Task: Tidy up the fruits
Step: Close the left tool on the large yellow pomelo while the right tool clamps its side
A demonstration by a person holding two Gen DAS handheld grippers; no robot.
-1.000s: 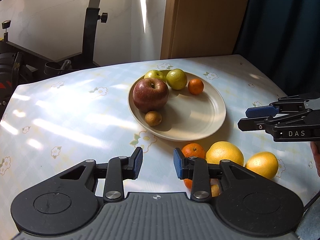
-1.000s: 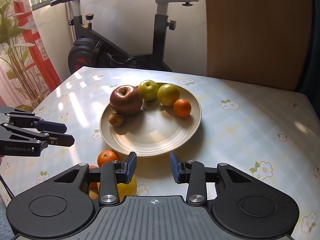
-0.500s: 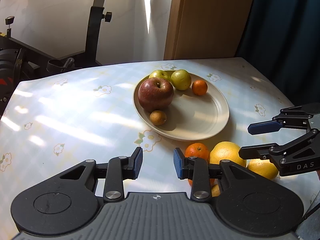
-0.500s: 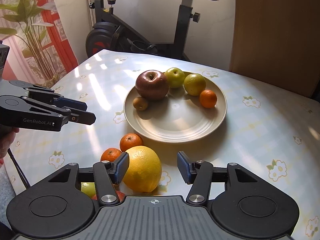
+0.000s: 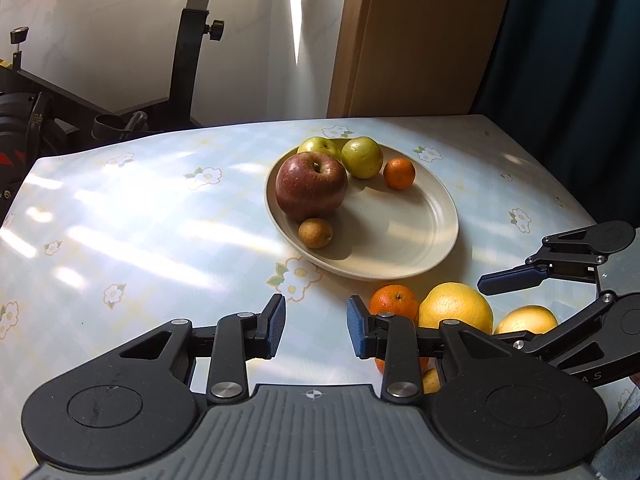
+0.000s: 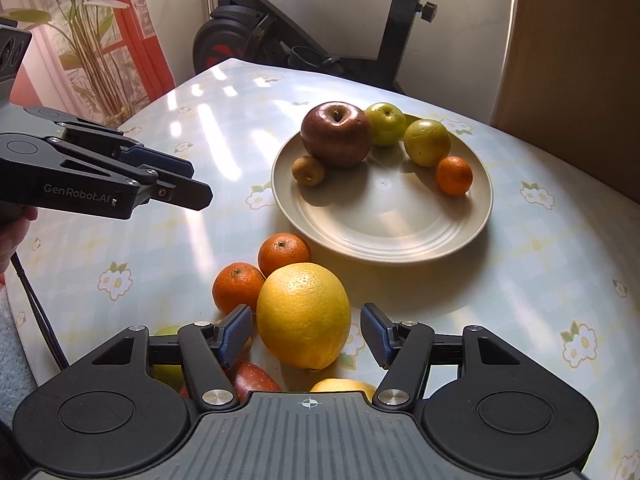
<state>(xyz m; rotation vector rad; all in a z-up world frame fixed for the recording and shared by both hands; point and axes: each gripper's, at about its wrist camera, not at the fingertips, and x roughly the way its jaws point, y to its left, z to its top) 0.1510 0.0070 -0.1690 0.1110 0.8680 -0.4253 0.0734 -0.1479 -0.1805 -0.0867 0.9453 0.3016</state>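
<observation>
My right gripper (image 6: 306, 334) is spread wide, holding nothing, with a large yellow citrus (image 6: 304, 314) sitting on the table between its two blue-padded fingers. Neither pad touches the fruit; a small gap shows on each side. Just beyond my left finger lie two mandarins (image 6: 239, 286), touching each other and the big citrus. Beneath my gripper body, close under the fingers, I see part of a red apple (image 6: 252, 378), a bit of green fruit (image 6: 166, 372) and the top of another yellow fruit (image 6: 344, 386).

Straight ahead of my right jaws, past the citrus, is a cream plate (image 6: 384, 232). On its far side sit a big red apple (image 6: 337, 134), two green fruits (image 6: 386, 124), a small brown fruit (image 6: 308, 170) and a small mandarin (image 6: 454, 175).

My left gripper (image 5: 316, 326) is also released and empty, its fingers apart over bare flowered tablecloth (image 5: 140, 232). The plate (image 5: 424, 256) lies ahead and slightly right of these jaws. The loose pile is off to the right of my right-hand finger: an orange mandarin (image 5: 394, 300) just behind that finger, then the large yellow citrus (image 5: 456, 306), with my other gripper (image 5: 516, 306) around it, upper finger above and lower finger partly hidden.

Behind the table stands an exercise bike (image 6: 304, 36).
</observation>
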